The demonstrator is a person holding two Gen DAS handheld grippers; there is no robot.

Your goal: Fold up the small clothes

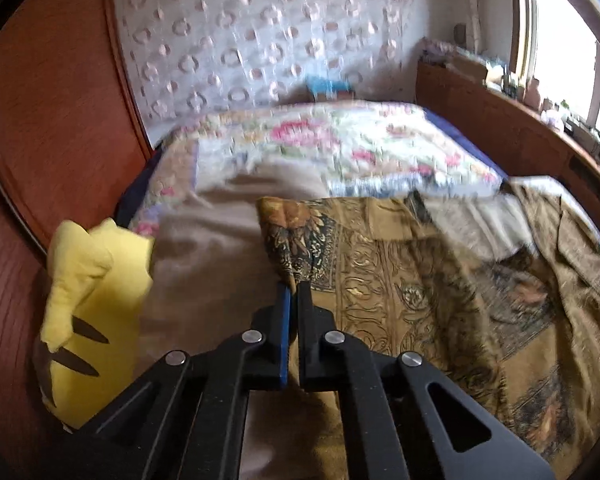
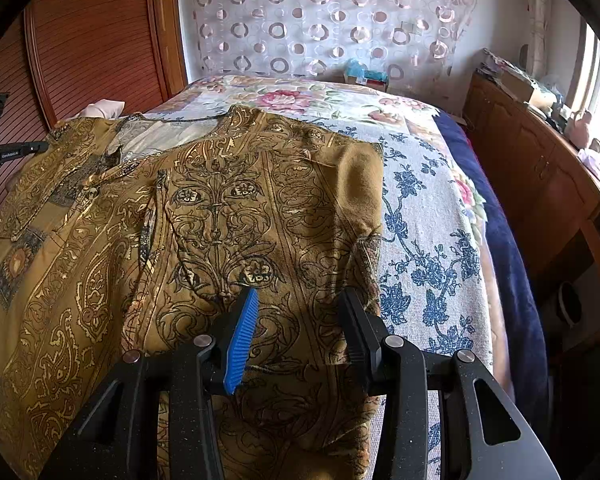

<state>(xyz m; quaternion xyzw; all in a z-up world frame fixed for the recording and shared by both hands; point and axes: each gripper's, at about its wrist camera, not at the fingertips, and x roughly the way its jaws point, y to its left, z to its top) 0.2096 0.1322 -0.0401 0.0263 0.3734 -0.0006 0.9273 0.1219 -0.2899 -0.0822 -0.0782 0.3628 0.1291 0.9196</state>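
A mustard-gold patterned garment [image 2: 236, 208] lies spread on the bed, with its right side folded over the middle. In the left wrist view the same garment [image 1: 400, 264] has its left edge lifted. My left gripper [image 1: 294, 286] is shut on that lifted edge of cloth. My right gripper [image 2: 300, 296] is open, its fingers just above the folded part of the garment, with nothing between them. The left gripper also shows at the far left of the right wrist view [image 2: 8, 152], held in a hand.
The bed carries a floral quilt [image 2: 428, 216] and a beige blanket [image 1: 204, 240]. A yellow plush toy [image 1: 92, 304] lies at the bed's left edge by a wooden wardrobe [image 2: 92, 40]. A wooden cabinet [image 2: 540, 168] with clutter runs along the right under a window.
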